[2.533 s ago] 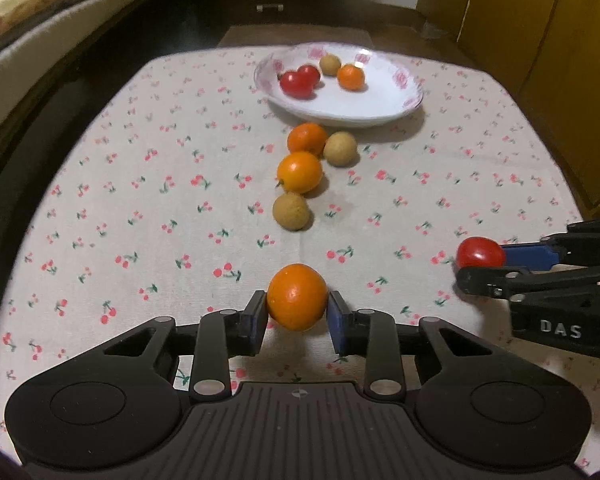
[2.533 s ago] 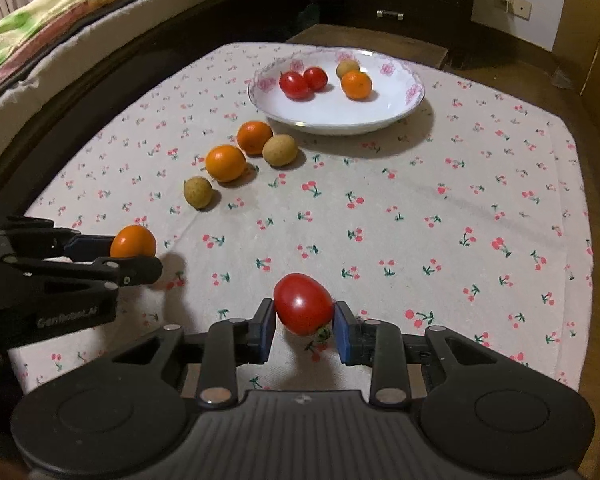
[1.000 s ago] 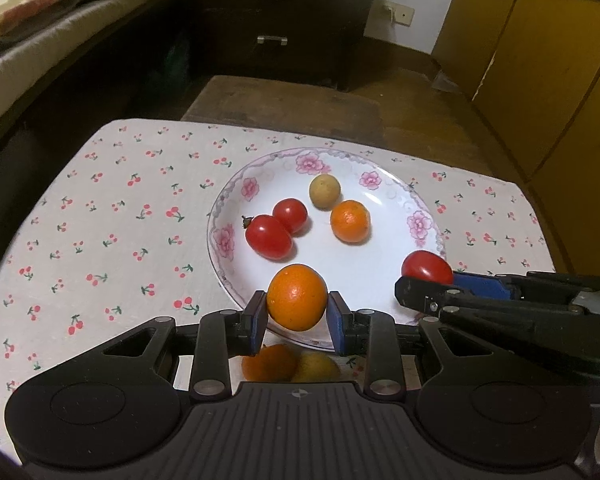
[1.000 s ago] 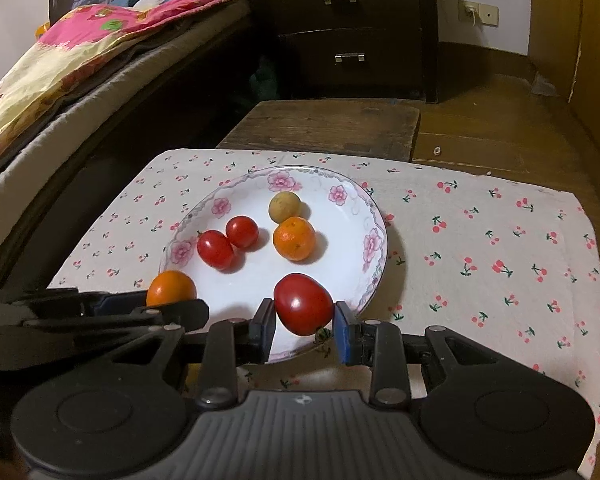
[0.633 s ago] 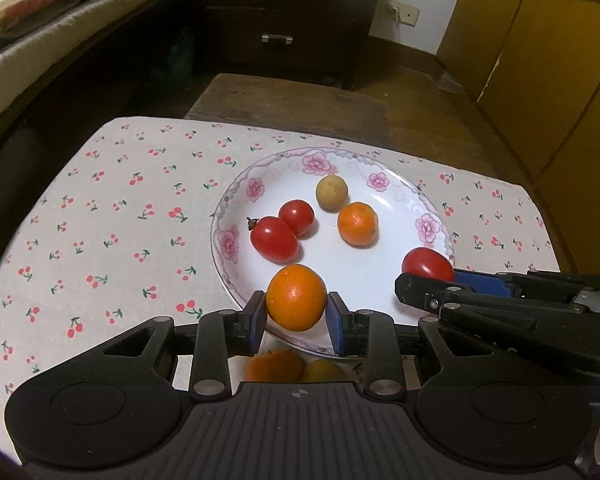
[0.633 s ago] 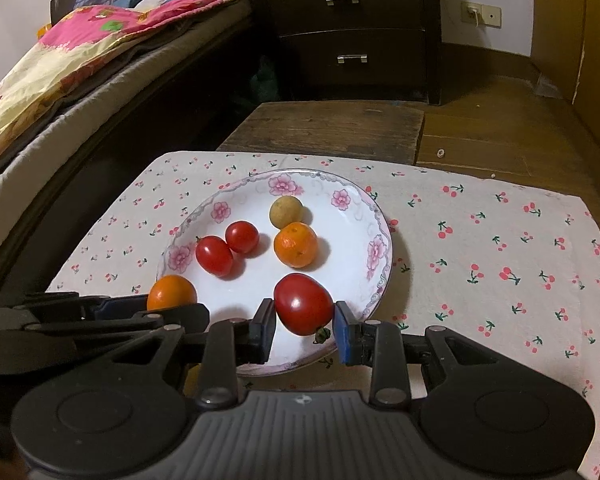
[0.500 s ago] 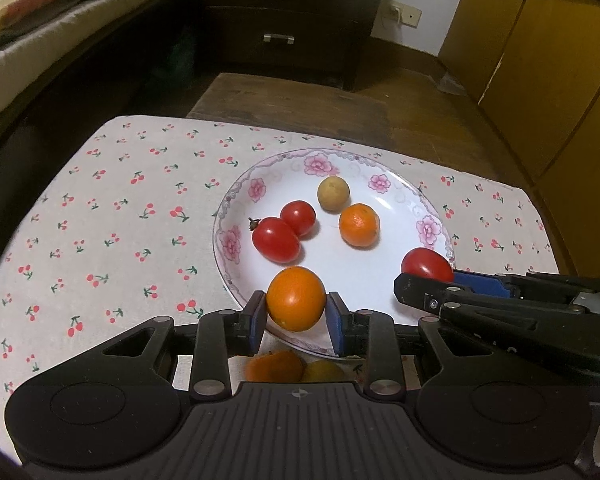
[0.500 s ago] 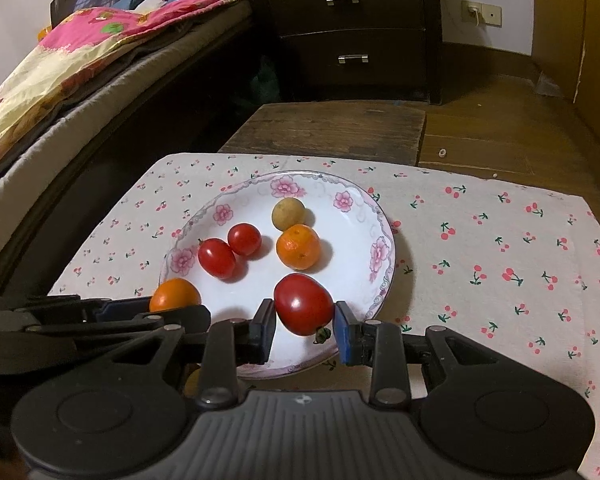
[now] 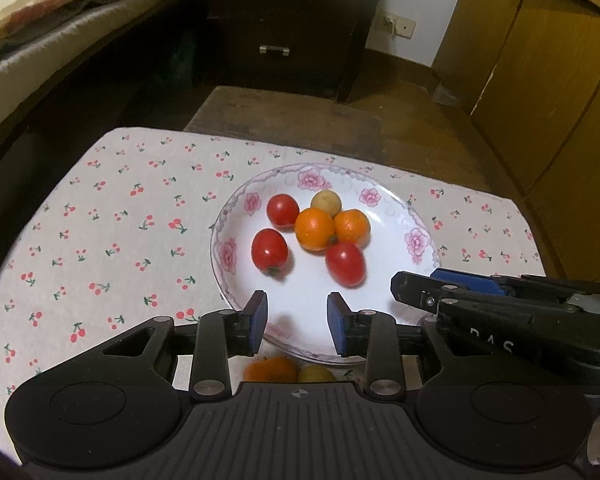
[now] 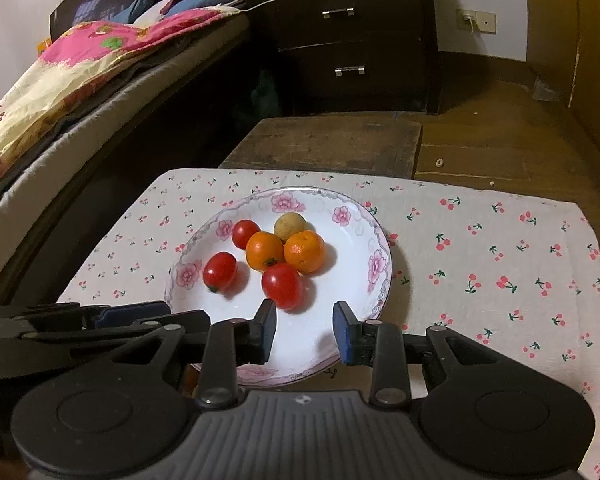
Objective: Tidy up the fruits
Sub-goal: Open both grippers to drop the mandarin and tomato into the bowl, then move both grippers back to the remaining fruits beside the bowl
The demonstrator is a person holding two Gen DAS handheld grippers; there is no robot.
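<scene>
A white flowered plate [image 9: 416, 240] [image 10: 376, 268] holds several fruits: three red tomatoes, two oranges and a tan longan. The orange [image 9: 314, 229] [image 10: 264, 251] and the near tomato [image 9: 345, 263] [image 10: 282, 285] lie among them. My left gripper [image 9: 298, 322] is open and empty over the plate's near rim; it shows from the side in the right wrist view [image 10: 156, 318]. My right gripper [image 10: 305, 330] is open and empty over the plate's near part; it shows in the left wrist view [image 9: 420, 288].
An orange [image 9: 270, 369] and a longan [image 9: 315, 373] lie on the cherry-print cloth [image 9: 100, 248] just under my left gripper. A wooden bench [image 10: 332, 144], a dark drawer chest [image 10: 352, 36], a bed [image 10: 80, 92] and yellow cabinets [image 9: 548, 80] stand beyond the table.
Both grippers have opened. The orange has left the left gripper and the tomato has left the right gripper; both now lie in the plate with the other fruits.
</scene>
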